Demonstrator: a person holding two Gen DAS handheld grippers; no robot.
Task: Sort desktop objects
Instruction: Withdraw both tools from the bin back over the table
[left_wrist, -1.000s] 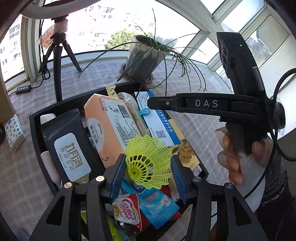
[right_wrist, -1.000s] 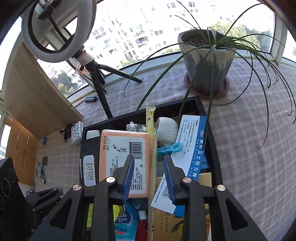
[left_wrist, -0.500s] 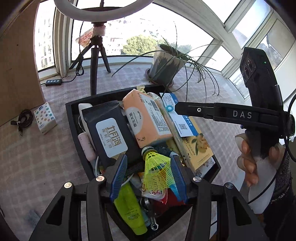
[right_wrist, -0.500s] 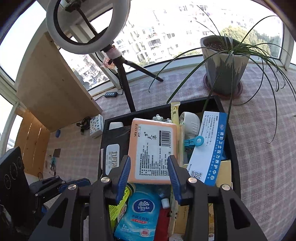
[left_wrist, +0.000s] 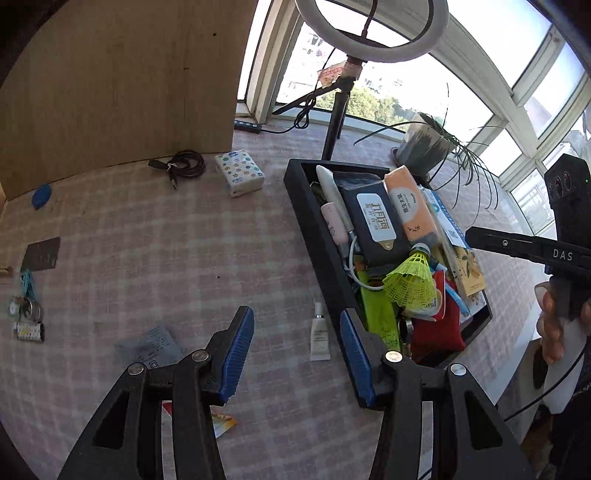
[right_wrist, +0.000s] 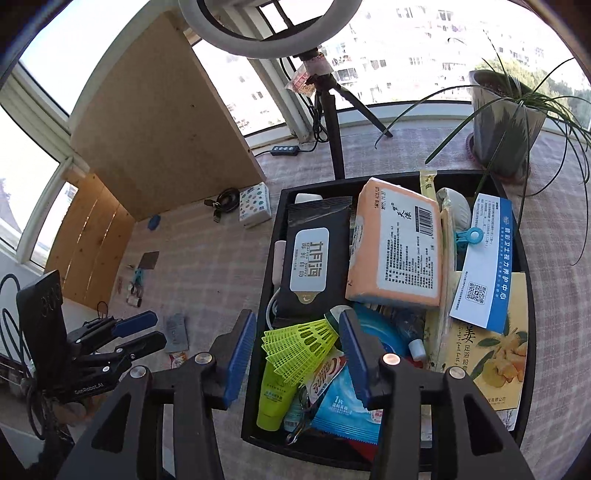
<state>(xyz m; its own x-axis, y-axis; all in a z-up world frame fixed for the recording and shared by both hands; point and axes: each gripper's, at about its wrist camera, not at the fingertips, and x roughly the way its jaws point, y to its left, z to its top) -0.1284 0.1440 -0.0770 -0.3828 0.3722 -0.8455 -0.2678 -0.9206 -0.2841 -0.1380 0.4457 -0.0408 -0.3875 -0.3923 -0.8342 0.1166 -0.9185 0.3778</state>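
A black tray (left_wrist: 306, 206) (right_wrist: 303, 450) is piled with packets, tubes and boxes. On the pile's near end lies a yellow shuttlecock (left_wrist: 412, 280) (right_wrist: 299, 347), on its side. My left gripper (left_wrist: 295, 332) (right_wrist: 144, 332) is open with nothing in it, over the checked tablecloth left of the tray. A small white tube (left_wrist: 319, 334) lies on the cloth by its right finger. My right gripper (right_wrist: 295, 332) hangs over the tray's near left corner, its jaws opening. The shuttlecock lies below and between its fingers, apart from the pads.
A ring light tripod (right_wrist: 332, 140) and a potted plant (right_wrist: 506, 122) stand behind the tray. On the cloth to the left lie a tissue pack (left_wrist: 240, 177), a coiled cable (left_wrist: 184, 166), keys (left_wrist: 26, 317), a dark card (left_wrist: 40, 253) and sachets (left_wrist: 151, 347). A wooden board (left_wrist: 110, 81) closes off the back left.
The shuttlecock that sat between my left fingers now lies on the tray's pile. My left gripper has swung left off the tray. My right gripper has opened wider and shifted left.
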